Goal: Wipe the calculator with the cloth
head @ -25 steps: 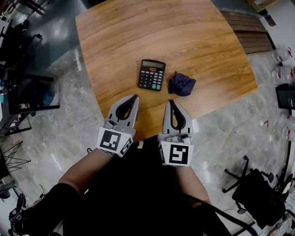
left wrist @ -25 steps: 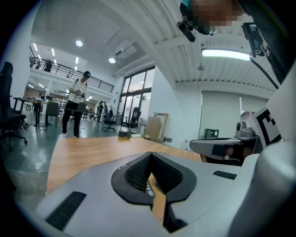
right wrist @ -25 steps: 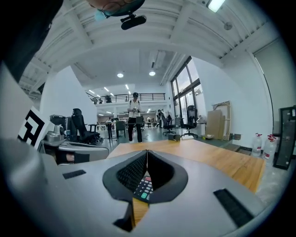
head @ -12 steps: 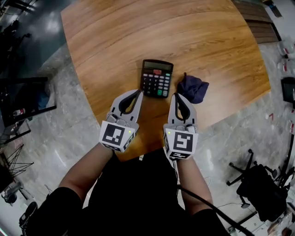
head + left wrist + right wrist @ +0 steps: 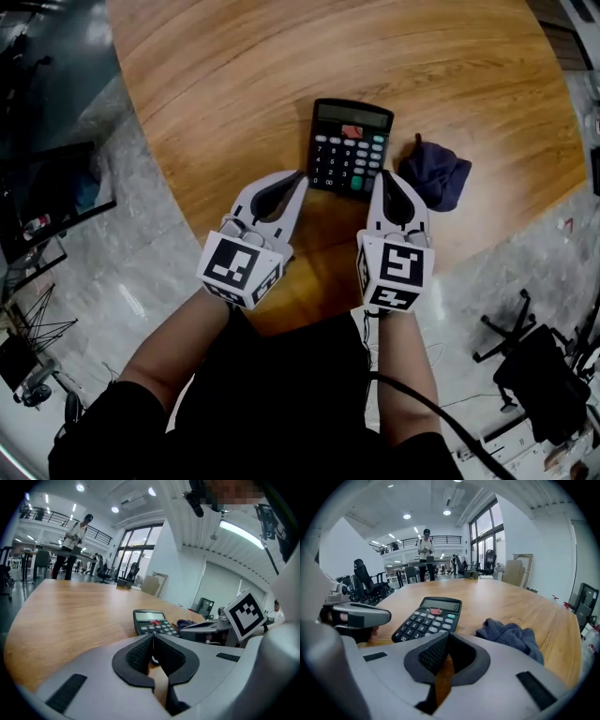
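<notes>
Near the wooden table's (image 5: 234,75) front edge, our left gripper (image 5: 299,175) and right gripper (image 5: 384,176), both closed (nothing between the jaws), flanked the calculator (image 5: 349,148); the crumpled cloth (image 5: 436,175) lay beside it.

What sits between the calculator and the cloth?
Nothing but bare wooden table between the calculator and the crumpled dark blue cloth. It shows best in the right gripper view.

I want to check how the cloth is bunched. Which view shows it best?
The right gripper view: the cloth lies close, its folds clear, right of the calculator. The head view shows it whole but small. The left gripper view catches only a sliver behind the right gripper.
</notes>
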The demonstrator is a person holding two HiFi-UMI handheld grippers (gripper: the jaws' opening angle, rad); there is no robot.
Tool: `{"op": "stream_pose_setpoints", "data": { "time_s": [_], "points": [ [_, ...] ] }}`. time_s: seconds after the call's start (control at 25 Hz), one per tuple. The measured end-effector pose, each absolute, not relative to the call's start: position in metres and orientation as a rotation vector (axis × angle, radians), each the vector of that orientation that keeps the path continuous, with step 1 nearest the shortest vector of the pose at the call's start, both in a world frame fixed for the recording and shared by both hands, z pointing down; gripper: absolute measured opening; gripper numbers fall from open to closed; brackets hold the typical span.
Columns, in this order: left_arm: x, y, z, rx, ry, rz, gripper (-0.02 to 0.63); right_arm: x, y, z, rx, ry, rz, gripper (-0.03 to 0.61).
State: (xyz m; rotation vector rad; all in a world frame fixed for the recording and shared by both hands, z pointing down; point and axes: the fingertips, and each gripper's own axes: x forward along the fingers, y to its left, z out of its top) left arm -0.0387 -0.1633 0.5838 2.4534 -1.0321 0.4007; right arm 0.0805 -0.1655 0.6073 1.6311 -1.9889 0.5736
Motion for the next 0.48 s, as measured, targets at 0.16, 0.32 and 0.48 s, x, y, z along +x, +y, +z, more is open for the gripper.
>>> {"op": "stream_pose_setpoints", "data": {
  "time_s": [0.16, 0.32, 0.48],
  "points": [
    [-0.0366, -0.1598, 0.5880, 2.425, -0.928, 0.377, 0.105, 0.0790, -0.1660, 0.6103, 1.634, -1.967, 0.573, 0.015],
    [-0.0326, -0.1614, 0.5850, 2.427, -0.876, 0.334, 0.185, 0.0805, -0.1654, 0.6133, 1.651, -1.969, 0.607, 0.015],
    [-0.0300, -0.1628, 0.5837, 2.439, -0.841, 0.323, 0.229, 0.0808, -0.1663, 0.6147, 1.665, -1.960, 0.661, 0.015]
  ]
}}
